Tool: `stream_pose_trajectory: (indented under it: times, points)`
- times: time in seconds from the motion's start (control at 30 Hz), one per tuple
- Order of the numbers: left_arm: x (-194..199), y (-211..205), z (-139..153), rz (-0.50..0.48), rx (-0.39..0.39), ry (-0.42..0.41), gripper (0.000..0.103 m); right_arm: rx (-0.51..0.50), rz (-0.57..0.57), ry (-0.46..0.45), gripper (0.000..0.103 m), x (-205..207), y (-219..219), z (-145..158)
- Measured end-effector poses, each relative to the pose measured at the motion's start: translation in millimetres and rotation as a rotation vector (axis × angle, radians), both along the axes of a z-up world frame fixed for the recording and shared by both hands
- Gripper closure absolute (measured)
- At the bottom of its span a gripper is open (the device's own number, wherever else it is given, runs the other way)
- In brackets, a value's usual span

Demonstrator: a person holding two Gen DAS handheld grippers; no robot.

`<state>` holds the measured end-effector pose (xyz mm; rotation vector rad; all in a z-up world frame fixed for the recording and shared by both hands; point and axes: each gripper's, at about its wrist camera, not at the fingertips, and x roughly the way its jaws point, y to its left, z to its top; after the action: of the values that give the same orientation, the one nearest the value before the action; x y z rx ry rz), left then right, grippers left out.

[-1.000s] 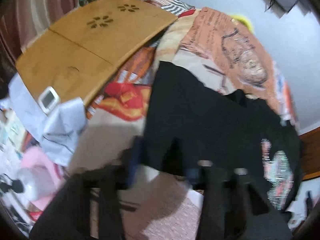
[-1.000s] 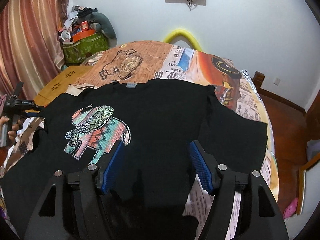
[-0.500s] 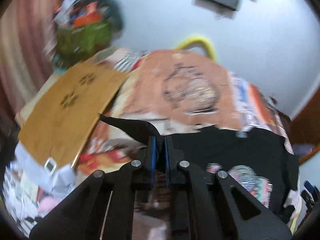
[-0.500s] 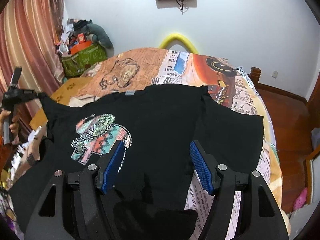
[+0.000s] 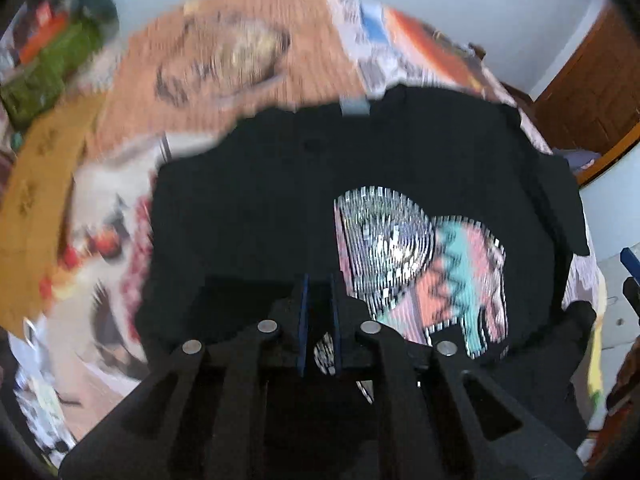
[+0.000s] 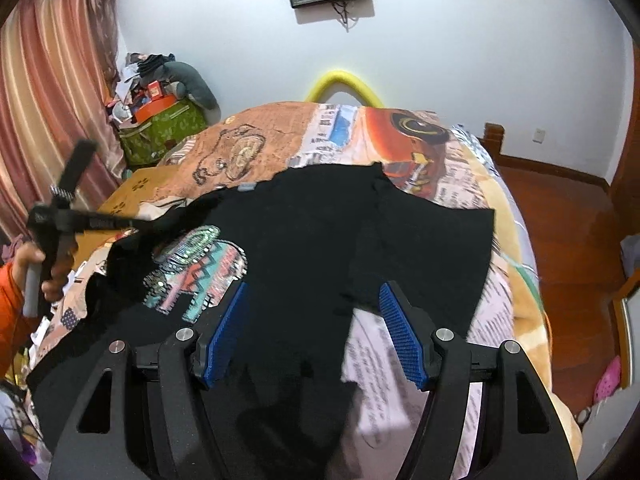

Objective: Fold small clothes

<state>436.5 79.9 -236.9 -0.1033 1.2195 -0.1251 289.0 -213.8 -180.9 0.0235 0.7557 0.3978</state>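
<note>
A black T-shirt (image 6: 312, 240) with a colourful elephant print (image 6: 200, 268) lies spread on the patterned bedspread (image 6: 400, 148). My left gripper (image 5: 319, 280) pinches the shirt's left sleeve edge; dark cloth sits between its blue pads while the jaws are opening slightly. In the right wrist view the left gripper (image 6: 172, 222) holds that sleeve lifted over the print, and a hand (image 6: 36, 268) grips its handle. The print (image 5: 420, 264) lies just right of the left jaws. My right gripper (image 6: 313, 286) hovers open above the shirt's lower middle, its pads apart from the cloth.
A wooden lap table (image 6: 120, 204) lies at the bed's left edge. A green bag (image 6: 160, 132) piled with clutter stands by the striped curtain (image 6: 48, 100). A yellow arc (image 6: 344, 84) rises behind the bed. Wooden floor (image 6: 568, 220) lies to the right.
My left gripper shut on the shirt's left sleeve, rolled, and swept it right, up over the shirt toward the print. The right gripper drifted slightly and stayed open.
</note>
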Motion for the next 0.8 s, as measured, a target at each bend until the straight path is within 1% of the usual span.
stream_pose_trajectory:
  times: [0.07, 0.13, 0.17, 0.2, 0.23, 0.27, 0.3, 0.37, 0.47, 0.63, 0.7, 0.8]
  points:
    - [-3.3, 5.5, 0.9, 0.026, 0.000, 0.006, 0.092, -0.004, -0.012, 0.009, 0.039, -1.0, -7.3, -2.6]
    - [-6.5, 15.7, 13.3, 0.054, 0.009, -0.029, 0.085, -0.003, -0.024, 0.008, 0.039, -2.4, -13.5, -3.8]
    - [-6.9, 21.3, 19.3, 0.064, 0.012, -0.049, 0.076, -0.003, -0.031, 0.008, 0.039, -2.3, -16.7, -3.9]
    - [-9.2, 25.9, 29.8, 0.084, 0.022, -0.088, 0.065, -0.001, -0.038, 0.007, 0.039, -2.3, -20.2, -4.2]
    - [-11.0, 30.3, 36.9, 0.100, 0.037, -0.120, 0.059, 0.004, -0.049, 0.005, 0.039, -2.1, -24.8, -4.1]
    - [-13.0, 35.8, 46.6, 0.121, 0.068, -0.165, 0.049, 0.008, -0.059, 0.003, 0.039, -1.7, -28.2, -4.1]
    - [-13.0, 39.1, 53.0, 0.130, 0.089, -0.191, 0.044, 0.011, -0.072, 0.001, 0.039, -0.4, -32.7, -4.0]
    - [-12.6, 43.8, 58.2, 0.146, 0.121, -0.226, 0.041, 0.011, -0.097, 0.002, 0.039, 3.0, -40.7, -5.0]
    - [-9.1, 51.5, 50.0, 0.161, 0.151, -0.225, 0.039, -0.001, -0.138, 0.006, 0.039, 8.8, -54.8, -8.4]
    - [-3.0, 51.9, 5.5, 0.145, 0.163, -0.141, 0.039, -0.019, -0.211, 0.032, 0.039, 24.1, -79.3, -20.0]
    - [-2.1, 49.2, -14.8, 0.131, 0.171, -0.104, 0.039, -0.010, -0.236, 0.062, 0.039, 35.9, -89.5, -28.1]
    - [-0.1, 42.6, -37.5, 0.107, 0.201, -0.069, 0.038, 0.013, -0.251, 0.095, 0.039, 49.7, -98.7, -37.4]
